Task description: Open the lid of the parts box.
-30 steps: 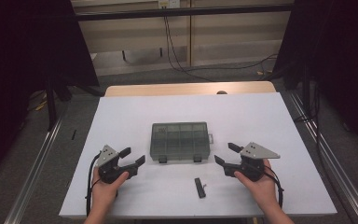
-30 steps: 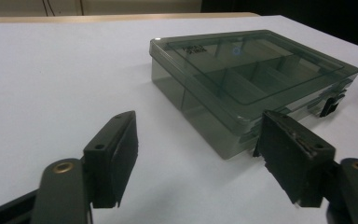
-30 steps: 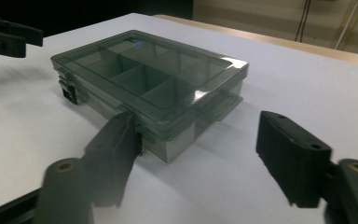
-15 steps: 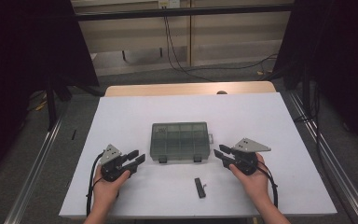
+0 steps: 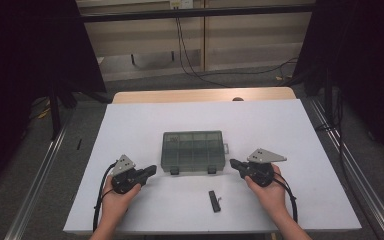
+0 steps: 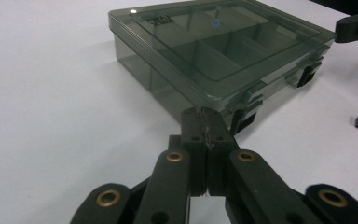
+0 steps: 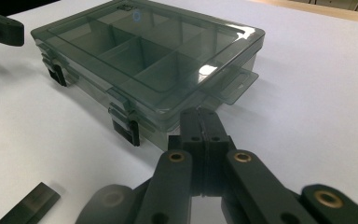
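Black bar (image 5: 214, 201) (near compartment box (image 5: 193, 151))

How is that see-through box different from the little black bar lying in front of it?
The compartment box is broad, smoky-clear and shows dividers under its shut lid; the black bar is small, slim and opaque. The box sits between the two claws, the bar nearer the person. Both lie flat on the white table, untouched.

Smoky translucent compartment box (image 5: 193, 150), lid shut and latched, flat at the table's middle.
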